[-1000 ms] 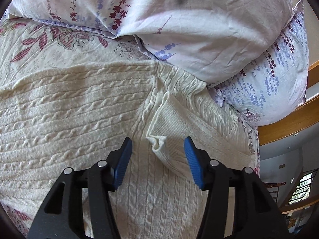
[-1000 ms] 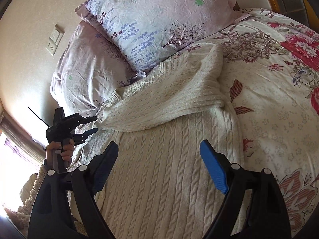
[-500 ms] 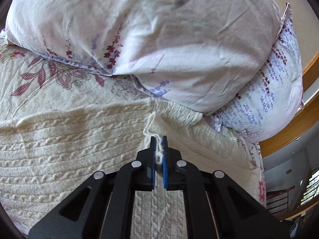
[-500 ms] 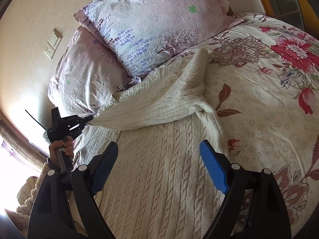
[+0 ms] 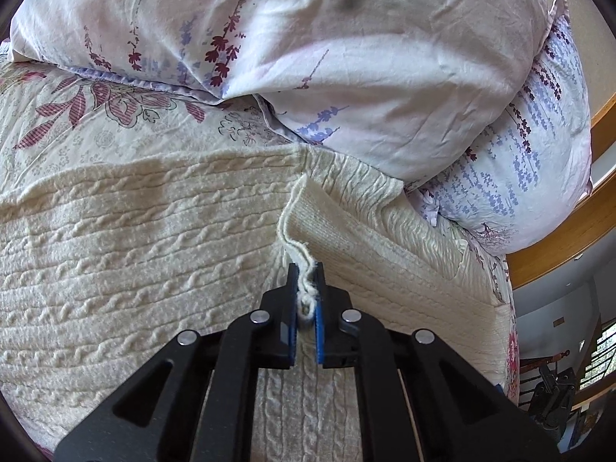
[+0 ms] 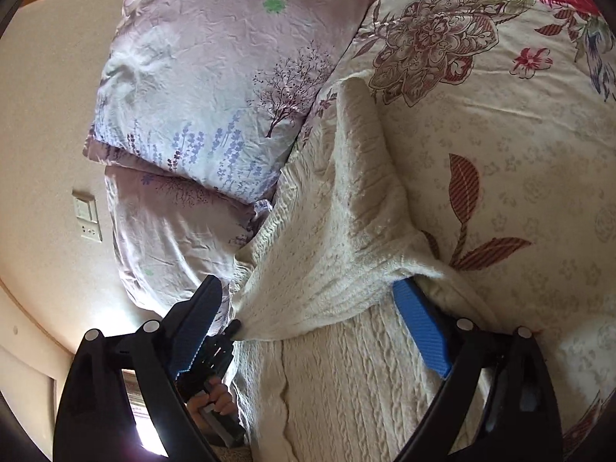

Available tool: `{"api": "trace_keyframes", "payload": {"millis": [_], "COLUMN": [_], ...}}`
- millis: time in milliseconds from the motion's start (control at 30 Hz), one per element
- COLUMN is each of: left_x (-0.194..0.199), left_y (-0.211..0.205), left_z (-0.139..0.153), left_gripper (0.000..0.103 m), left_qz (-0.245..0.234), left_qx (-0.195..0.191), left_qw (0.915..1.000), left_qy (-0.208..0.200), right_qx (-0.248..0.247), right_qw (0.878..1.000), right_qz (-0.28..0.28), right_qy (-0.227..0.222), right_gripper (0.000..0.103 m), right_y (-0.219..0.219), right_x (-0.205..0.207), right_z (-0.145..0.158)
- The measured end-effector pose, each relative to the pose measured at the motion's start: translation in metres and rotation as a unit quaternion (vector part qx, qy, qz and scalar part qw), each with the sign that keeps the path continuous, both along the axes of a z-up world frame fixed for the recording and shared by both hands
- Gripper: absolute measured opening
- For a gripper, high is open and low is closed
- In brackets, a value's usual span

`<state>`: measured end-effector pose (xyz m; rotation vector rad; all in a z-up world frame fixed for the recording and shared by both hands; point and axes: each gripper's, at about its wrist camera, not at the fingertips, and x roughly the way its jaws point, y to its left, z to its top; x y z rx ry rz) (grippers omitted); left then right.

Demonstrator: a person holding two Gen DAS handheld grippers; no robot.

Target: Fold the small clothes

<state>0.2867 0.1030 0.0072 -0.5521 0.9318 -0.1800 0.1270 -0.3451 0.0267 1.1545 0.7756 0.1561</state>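
One floral bedspread [image 6: 519, 146] covers the bed, cream with red and maroon blooms. Two pale lilac pillows [image 5: 346, 57] printed with purple sprigs are stacked at the far end. One cream cable-knit sweater [image 5: 127, 254] lies flat on the bedspread just near the pillows, its body spread wide and one sleeve [image 6: 346, 238] folded across the chest. No writing can be read anywhere. One wall switch plate [image 6: 87, 220] sits on the far left wall. The left gripper [image 5: 307, 292] is clenched on the ribbed sleeve cuff [image 5: 308, 215]. The right gripper [image 6: 308, 331] has just been spreading wider, its jaws straddling the sleeve fold without pressing it.
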Motion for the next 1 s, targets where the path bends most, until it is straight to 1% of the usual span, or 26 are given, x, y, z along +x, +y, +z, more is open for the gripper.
{"api": "trace_keyframes", "payload": {"millis": [67,133,200,267,300,333,400,467,500,533,567,600,633,700,767,833,900,933,1000], "left_x": [-0.001,0.0,0.0,0.0,-0.001,-0.001,-0.004,-0.009,-0.013,-0.019,-0.026,-0.037,-0.049,-0.073,-0.098,-0.119,-0.139,-0.147,-0.163], "left_y": [-0.002,-0.007,-0.011,-0.014,-0.015,-0.015,-0.013,-0.013,-0.011,-0.008,-0.004,0.003,0.01,0.027,0.048,0.074,0.101,0.112,0.131], "left_z": [0.001,0.001,0.001,-0.001,-0.002,-0.004,-0.005,-0.003,0.0,0.004,0.009,0.015,0.022,0.034,0.041,0.042,0.038,0.035,0.028], "left_gripper": [0.006,0.006,0.006,0.006,0.006,0.007,0.009,0.01,0.016,0.029,0.037,0.054,0.064,0.071,0.073,0.073,0.072,0.069,0.063], "left_qz": [0.0,-0.002,-0.004,-0.004,0.0,0.004,0.012,0.014,0.012,0.011,0.011,0.014,0.017,0.02,0.03,0.056,0.082,0.095,0.121], "left_qx": [0.005,0.009,0.01,0.022,0.03,0.03,0.025,0.027,0.026,0.026,0.025,0.023,0.024,0.029,0.035,0.033,0.012,-0.001,-0.027], "left_qw": [1.0,1.0,0.9999,0.9998,0.9995,0.9995,0.9996,0.9995,0.9996,0.9996,0.9996,0.9993,0.9988,0.9978,0.9975,0.997,0.9963,0.9954,0.9923], "left_qy": [-0.003,-0.004,-0.002,0.001,0.004,0.005,0.004,0.004,0.0,-0.004,-0.012,-0.025,-0.039,-0.056,-0.054,-0.042,-0.025,-0.013,0.008], "right_qx": [-0.01,-0.025,-0.025,-0.016,-0.017,-0.016,-0.015,-0.036,-0.053,-0.075,-0.103,-0.134,-0.161,-0.211,-0.241,-0.266,-0.292,-0.305,-0.307], "right_qw": [1.0,0.998,0.995,0.992,0.99,0.988,0.985,0.986,0.987,0.986,0.984,0.981,0.977,0.97,0.966,0.962,0.956,0.952,0.952], "right_qz": [-0.021,-0.062,-0.098,-0.126,-0.14,-0.154,-0.168,-0.156,-0.148,-0.14,-0.136,-0.132,-0.128,-0.113,-0.087,-0.062,-0.037,-0.024,0.014], "right_qy": [0.009,0.013,0.016,0.012,0.014,0.021,0.029,0.038,0.045,0.053,0.056,0.055,0.048,0.035,0.025,0.016,0.008,0.01,-0.004], "right_gripper": [0.093,0.091,0.084,0.079,0.071,0.064,0.059,0.059,0.062,0.07,0.075,0.084,0.089,0.091,0.096,0.102,0.102,0.102,0.102], "right_y": [0.001,-0.002,-0.007,-0.011,-0.013,-0.014,-0.016,-0.012,-0.009,-0.006,-0.002,0.001,0.004,0.009,0.015,0.025,0.04,0.049,0.066], "right_x": [0.002,0.0,-0.004,-0.008,-0.012,-0.015,-0.018,-0.018,-0.018,-0.021,-0.025,-0.029,-0.033,-0.041,-0.044,-0.044,-0.043,-0.04,-0.037], "right_z": [0.0,0.0,-0.003,-0.006,-0.008,-0.01,-0.013,-0.01,-0.007,-0.003,0.003,0.01,0.017,0.028,0.034,0.038,0.043,0.045,0.047]}}
